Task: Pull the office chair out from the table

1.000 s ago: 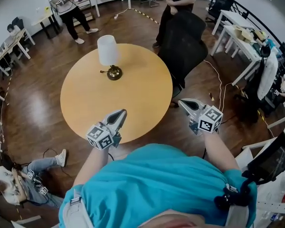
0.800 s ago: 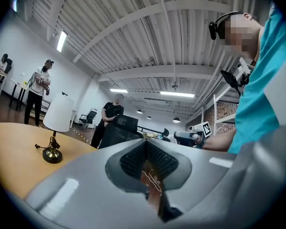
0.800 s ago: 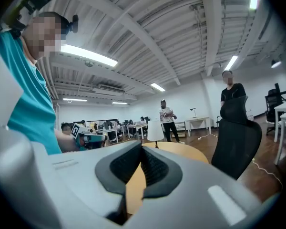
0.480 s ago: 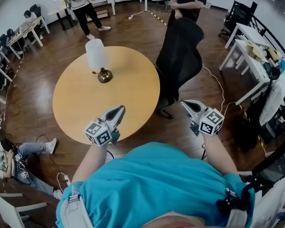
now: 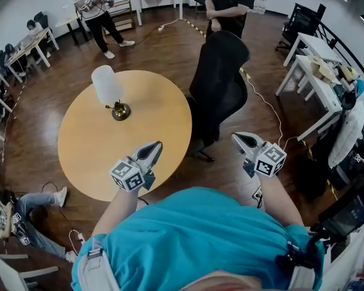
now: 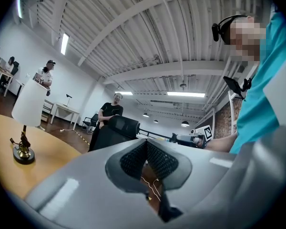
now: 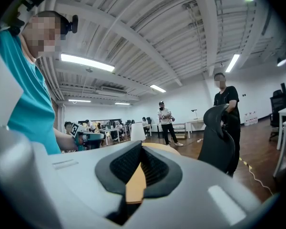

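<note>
Vs. a sec ago the view has swung: office chair (image 5: 218, 80) now ahead of us, still tucked at edge of surface (image 5: 115, 156). Left gripper (image 5: 155, 145) & right gripper (image 5: 237, 137): fingers pinched together, empty, well apart from chair. We judge approach only; pull not begun.

An open office: white desks (image 5: 323, 91), an office chair (image 5: 218, 83), ceiling strip lights (image 6: 186, 94).

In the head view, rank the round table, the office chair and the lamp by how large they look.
1. Round table, the largest.
2. Office chair, clearly smaller, though its tall back rises nearer the camera.
3. Lamp, by far the smallest.
</note>
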`<state>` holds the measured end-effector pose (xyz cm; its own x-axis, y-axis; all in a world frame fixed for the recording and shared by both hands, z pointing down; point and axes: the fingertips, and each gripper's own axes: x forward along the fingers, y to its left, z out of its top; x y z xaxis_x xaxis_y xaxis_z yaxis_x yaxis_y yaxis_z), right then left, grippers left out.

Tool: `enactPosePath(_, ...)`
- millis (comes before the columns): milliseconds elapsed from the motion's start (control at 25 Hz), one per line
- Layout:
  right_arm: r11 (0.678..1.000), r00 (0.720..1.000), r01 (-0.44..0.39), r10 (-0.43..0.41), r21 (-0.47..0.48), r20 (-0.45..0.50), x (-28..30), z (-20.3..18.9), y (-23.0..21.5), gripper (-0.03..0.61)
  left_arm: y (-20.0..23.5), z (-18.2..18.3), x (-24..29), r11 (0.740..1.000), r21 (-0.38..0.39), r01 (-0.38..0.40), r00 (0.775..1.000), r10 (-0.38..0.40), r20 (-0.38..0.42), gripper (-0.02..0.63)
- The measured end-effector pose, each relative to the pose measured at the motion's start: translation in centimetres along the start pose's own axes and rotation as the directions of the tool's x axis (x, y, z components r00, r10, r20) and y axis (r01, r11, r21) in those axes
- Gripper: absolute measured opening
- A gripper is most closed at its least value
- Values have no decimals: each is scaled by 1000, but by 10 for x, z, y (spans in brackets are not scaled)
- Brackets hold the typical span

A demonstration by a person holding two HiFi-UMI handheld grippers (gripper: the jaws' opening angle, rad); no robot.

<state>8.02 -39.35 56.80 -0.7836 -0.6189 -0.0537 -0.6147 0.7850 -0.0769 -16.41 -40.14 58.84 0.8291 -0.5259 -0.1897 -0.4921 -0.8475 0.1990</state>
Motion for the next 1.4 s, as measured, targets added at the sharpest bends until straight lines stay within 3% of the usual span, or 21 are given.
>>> enactPosePath(280, 998, 997, 66, -66, -12, -30, 59, 16, -25, -3, 70, 14, 21, 996, -36, 85, 996, -85, 2, 21)
enactPosePath(400, 996, 996, 83, -84, -16, -38, 80, 9, -53, -3, 105, 11, 45, 992, -58, 110, 994, -110, 9, 21)
enactPosePath(560, 997, 996, 77, -77, 7, -48, 82, -3, -98, -3, 118, -4, 84, 992, -62, 112, 994, -112, 7, 21)
enactPosePath(760, 999, 999, 37, -36, 33, -25, 77, -5, -147, -3, 129, -20, 118, 998, -54, 45, 999, -46, -15, 21)
enactPosePath(960, 999, 999, -49, 49, 19, -10, 45, 8, -227, -3, 120, -22, 201, 999, 12, -50, 999, 50, -8, 21)
enactPosePath(1240, 982, 982, -189, 189, 11, -15, -7, 25, -330, -2, 90, -33, 317, 976, 19, -216, 976, 215, 33, 21)
enactPosePath(1400, 977, 977, -212, 212, 29, -2, -28, 29, -376, -3, 78, -41, 371, 968, 44, -245, 969, 244, 27, 21)
